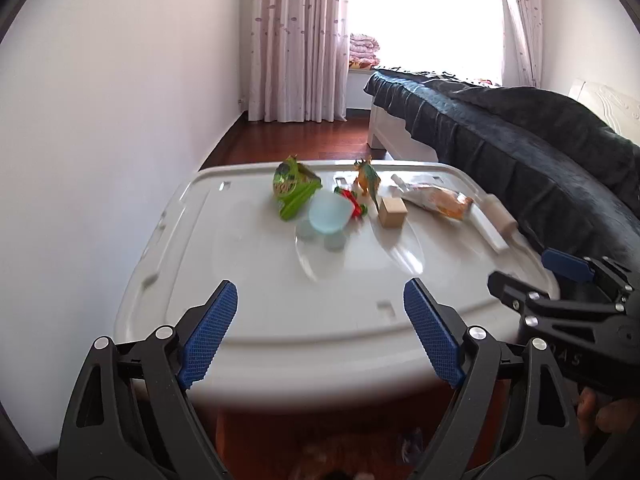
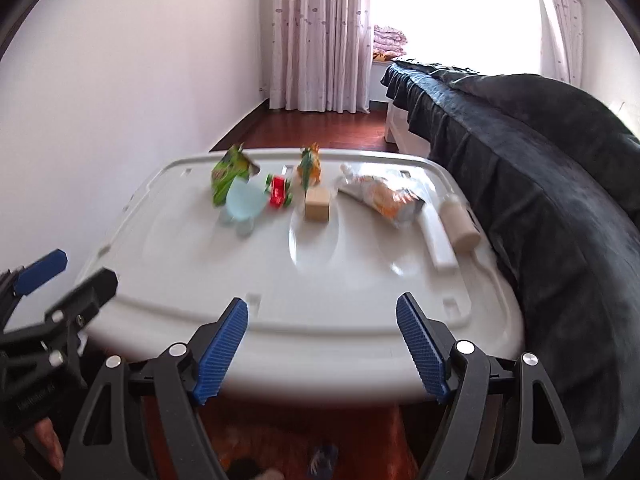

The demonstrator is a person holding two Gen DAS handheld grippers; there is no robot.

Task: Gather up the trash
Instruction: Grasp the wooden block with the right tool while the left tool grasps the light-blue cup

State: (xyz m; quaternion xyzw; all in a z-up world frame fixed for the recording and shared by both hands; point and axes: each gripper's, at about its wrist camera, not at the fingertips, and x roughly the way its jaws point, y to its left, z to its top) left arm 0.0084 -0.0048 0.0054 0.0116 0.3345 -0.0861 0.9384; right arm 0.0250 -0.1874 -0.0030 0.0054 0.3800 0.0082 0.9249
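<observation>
A green crumpled snack bag (image 1: 295, 190) (image 2: 230, 178) and an orange-and-white snack bag (image 1: 436, 199) (image 2: 382, 196) lie at the far end of a white plastic lid (image 1: 280, 300) (image 2: 340, 280). Between them are a pale blue cup on its side (image 1: 328, 213) (image 2: 244, 202), a red toy car (image 1: 352, 203) (image 2: 280, 191), a toy dinosaur (image 1: 367, 180) (image 2: 309, 166) and a wooden block (image 1: 393, 210) (image 2: 317, 204). My left gripper (image 1: 320, 332) is open and empty over the near edge. My right gripper (image 2: 322, 344) is open and empty too; it also shows at the right of the left wrist view (image 1: 520, 284).
A white bottle (image 2: 458, 220) (image 1: 499, 212) lies by a white bar at the lid's right edge. A bed with a dark blanket (image 1: 540, 152) (image 2: 540, 168) runs along the right. A white wall (image 1: 100, 120) is on the left; curtains and wood floor lie beyond.
</observation>
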